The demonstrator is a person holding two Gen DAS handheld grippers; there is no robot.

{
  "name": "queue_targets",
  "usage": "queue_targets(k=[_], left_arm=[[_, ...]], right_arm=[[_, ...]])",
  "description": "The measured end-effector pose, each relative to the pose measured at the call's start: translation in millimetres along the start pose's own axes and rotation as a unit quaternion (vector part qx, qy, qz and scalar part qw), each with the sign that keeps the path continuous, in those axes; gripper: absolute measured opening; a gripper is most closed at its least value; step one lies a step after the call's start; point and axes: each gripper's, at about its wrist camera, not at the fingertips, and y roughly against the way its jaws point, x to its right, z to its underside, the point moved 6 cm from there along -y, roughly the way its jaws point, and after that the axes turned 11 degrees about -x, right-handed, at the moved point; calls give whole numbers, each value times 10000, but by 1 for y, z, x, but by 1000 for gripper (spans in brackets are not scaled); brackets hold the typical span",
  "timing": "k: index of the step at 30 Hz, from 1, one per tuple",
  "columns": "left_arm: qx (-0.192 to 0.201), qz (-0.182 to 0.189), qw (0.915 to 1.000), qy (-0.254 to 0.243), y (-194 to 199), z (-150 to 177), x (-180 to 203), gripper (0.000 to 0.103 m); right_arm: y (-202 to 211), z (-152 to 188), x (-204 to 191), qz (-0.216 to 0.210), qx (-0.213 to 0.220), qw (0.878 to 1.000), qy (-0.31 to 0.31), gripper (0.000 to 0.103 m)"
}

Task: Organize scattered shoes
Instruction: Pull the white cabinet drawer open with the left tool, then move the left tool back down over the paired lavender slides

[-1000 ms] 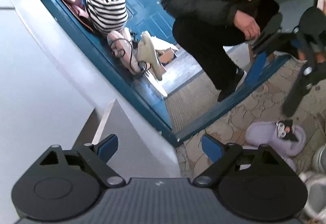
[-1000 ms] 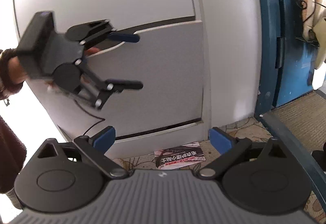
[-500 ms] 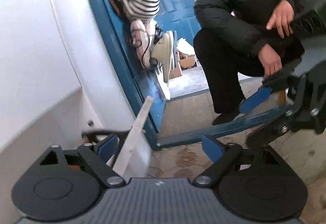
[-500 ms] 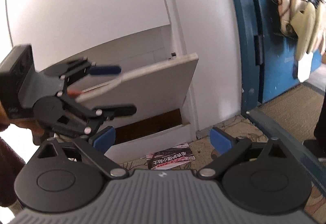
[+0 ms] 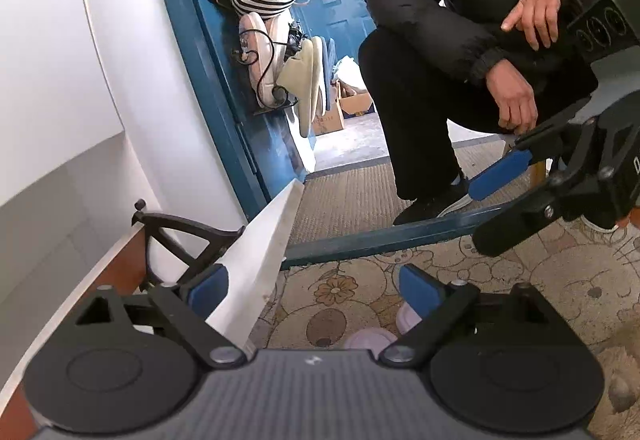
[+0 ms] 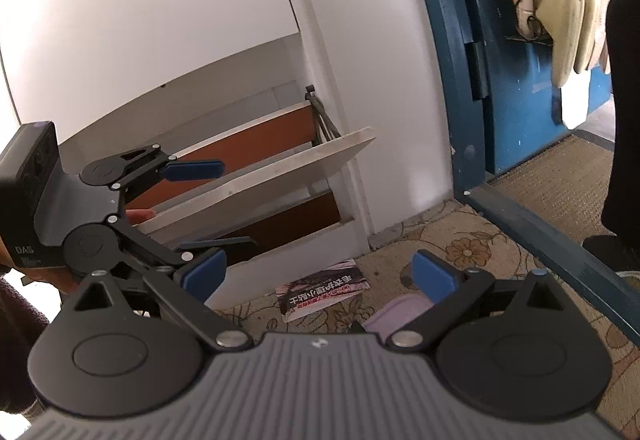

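Left wrist view: left tool spread wide, the tilt-out flap of the white shoe cabinet between its fingers, inner side just beside the left pad; cannot tell if touching. Nothing clamped. Flap tilted outward, black hinge bracket and brown interior exposed behind it.

Lilac slipper lies on the patterned floor mat, directly under the tool, mostly hidden by its body. Right wrist view shows the same slipper just below the right tool, near its right pad, not gripped.

Right tool released, fingers wide apart, empty, hovering over the mat right of the flap. Left tool comes in from the left, upper finger over the flap edge, lower finger under.

Booklet flat on the mat at the cabinet base. Blue door frame bounds the right side; shoes hang on the door. Crouching person in a dark jacket occupies the doorway beyond. Open mat between cabinet and threshold bar.
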Motion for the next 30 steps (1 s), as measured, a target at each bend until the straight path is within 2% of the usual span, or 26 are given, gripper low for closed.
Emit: queue_targets(k=[6,14,21,25,27,30], left_arm=[[-31,-4,10000,71,0,7,4,94],[-69,-1,10000,22,-2,11,8,95],[34,41,9999,125,1,8,6,96],[101,56,9998,159,5,3,3,97],[114,72,9999,78,7,0,2,97],[241,73,9996,-111,13,-7,0,98]], right_arm=[[2,0,1,66,-23,10000,-9,99],[14,-16,4,196,196,9994,-221,100],[12,-39,4,264,-2,9973,-681,100],[36,-82,-14,4,635,9967,-500,100],[61,-112,-27,-210,1183,9921,-372,100],[85,-127,-37,-366,1558,9866,-318,103]])
